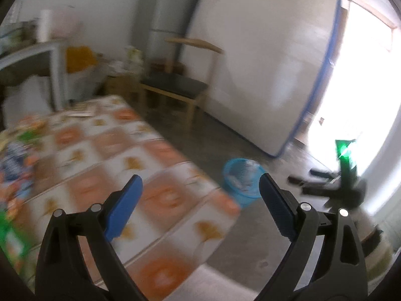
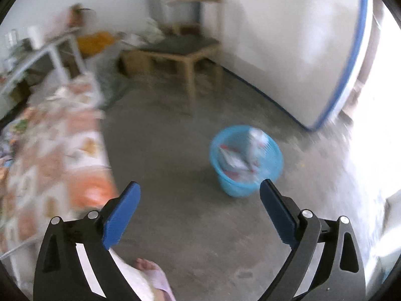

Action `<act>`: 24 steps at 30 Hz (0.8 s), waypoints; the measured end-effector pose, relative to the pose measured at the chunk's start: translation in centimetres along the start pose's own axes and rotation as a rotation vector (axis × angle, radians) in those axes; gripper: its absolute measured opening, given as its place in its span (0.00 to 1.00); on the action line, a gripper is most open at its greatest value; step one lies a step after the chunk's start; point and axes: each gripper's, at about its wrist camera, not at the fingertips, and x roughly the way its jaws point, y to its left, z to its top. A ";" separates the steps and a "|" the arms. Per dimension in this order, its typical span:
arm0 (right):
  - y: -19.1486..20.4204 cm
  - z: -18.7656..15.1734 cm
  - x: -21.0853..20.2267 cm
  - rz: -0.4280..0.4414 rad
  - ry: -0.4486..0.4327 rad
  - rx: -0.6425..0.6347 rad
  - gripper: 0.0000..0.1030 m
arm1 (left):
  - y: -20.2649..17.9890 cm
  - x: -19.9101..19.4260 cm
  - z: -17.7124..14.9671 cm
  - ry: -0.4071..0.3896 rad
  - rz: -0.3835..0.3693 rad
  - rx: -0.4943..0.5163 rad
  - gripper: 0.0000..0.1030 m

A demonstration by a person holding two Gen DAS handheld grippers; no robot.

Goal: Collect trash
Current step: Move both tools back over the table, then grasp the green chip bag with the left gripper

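On the concrete floor (image 2: 175,175), near the foot of a big white panel with a blue edge (image 2: 288,50), stood a light blue bin (image 2: 246,161) with crumpled wrappers (image 2: 240,155) lying inside it, white with touches of red. The right tool (image 2: 199,188) hung above the floor with its blue-padded fingers (image 2: 121,215) spread wide and nothing between them; the bin lay ahead of it, just beyond the right-hand finger. A bare foot (image 2: 147,264) showed at the lower edge of that view. The left tool (image 1: 200,183) was likewise released, wide apart and empty, above the corner of the worktop (image 1: 125,175), which wore an orange and white patterned cloth. From that side the bin (image 1: 241,183) appeared on the floor just past the worktop's corner. Colourful packets (image 1: 17,165) lay blurred at the far left of the worktop. A wooden chair (image 1: 175,85) with a dark seat stood against the back wall, well apart from the bin.
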 end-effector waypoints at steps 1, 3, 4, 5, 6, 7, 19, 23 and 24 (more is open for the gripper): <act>1.3 0.4 -0.8 0.030 -0.027 -0.019 0.94 | 1.1 -1.4 -0.4 -0.008 0.023 -0.013 0.87; 4.5 1.5 -2.2 0.119 -0.081 -0.059 0.94 | 3.8 -4.3 -2.1 -0.027 0.083 -0.080 0.87; 5.7 1.8 -2.7 0.162 -0.093 -0.073 0.94 | 5.1 -5.7 -2.8 -0.040 0.114 -0.122 0.87; 7.4 2.3 -3.1 0.210 -0.101 -0.087 0.94 | 6.2 -6.9 -3.2 -0.052 0.133 -0.150 0.87; 9.3 2.7 -3.6 0.282 -0.104 -0.105 0.94 | 7.4 -8.4 -4.2 -0.073 0.165 -0.188 0.87; 10.9 3.0 -3.9 0.335 -0.103 -0.119 0.94 | 8.4 -9.8 -5.1 -0.094 0.204 -0.220 0.87; 30.2 2.5 -3.9 0.815 0.145 -0.258 0.94 | 13.9 -18.4 -13.2 -0.162 0.409 -0.388 0.87; 34.7 0.8 -2.6 0.885 0.280 -0.259 0.93 | 15.3 -20.3 -14.4 -0.203 0.467 -0.443 0.87; 35.6 0.2 -2.1 0.916 0.333 -0.245 0.93 | 15.7 -20.9 -14.6 -0.220 0.486 -0.454 0.87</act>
